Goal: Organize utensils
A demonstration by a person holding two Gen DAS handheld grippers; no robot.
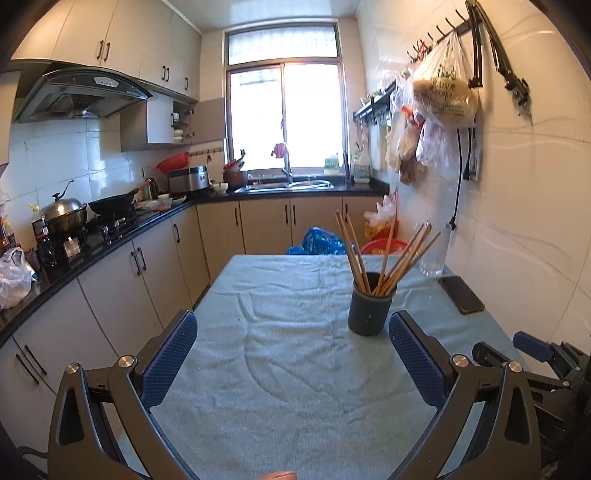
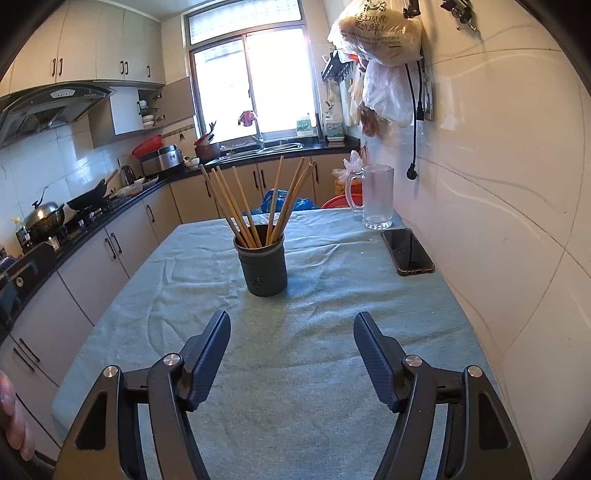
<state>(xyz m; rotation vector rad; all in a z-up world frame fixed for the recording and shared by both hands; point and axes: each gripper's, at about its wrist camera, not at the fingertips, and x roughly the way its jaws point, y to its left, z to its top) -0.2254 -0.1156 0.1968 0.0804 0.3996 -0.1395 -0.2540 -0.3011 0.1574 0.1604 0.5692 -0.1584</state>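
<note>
Kitchen setting: a surface (image 2: pixel 332 369) draped in a wrinkled pale green cloth, counters and sink behind.

Chopsticks (image 2: pixel 255 206) stand bundled in a dark round holder (image 2: pixel 264 267) near the middle of the surface, long axes near upright, tops fanning left and right.

Left hand-held gripper (image 1: pixel 293 354): jaws wide apart, nothing held. Holder sits ahead and to its right, close to the right finger.

Right hand-held gripper (image 2: pixel 291 358): jaws wide apart, nothing held. Holder lies straight ahead, slightly left of centre, apart from the fingertips.

Judgement: no loose utensil is visible, so the task looks done or nearly so.

Glass mug (image 2: pixel 376 197) and phone (image 2: pixel 406 251) sit along the wall side. Hanging bag (image 2: pixel 380 31) carries printed Chinese characters, too small to read reliably.
</note>
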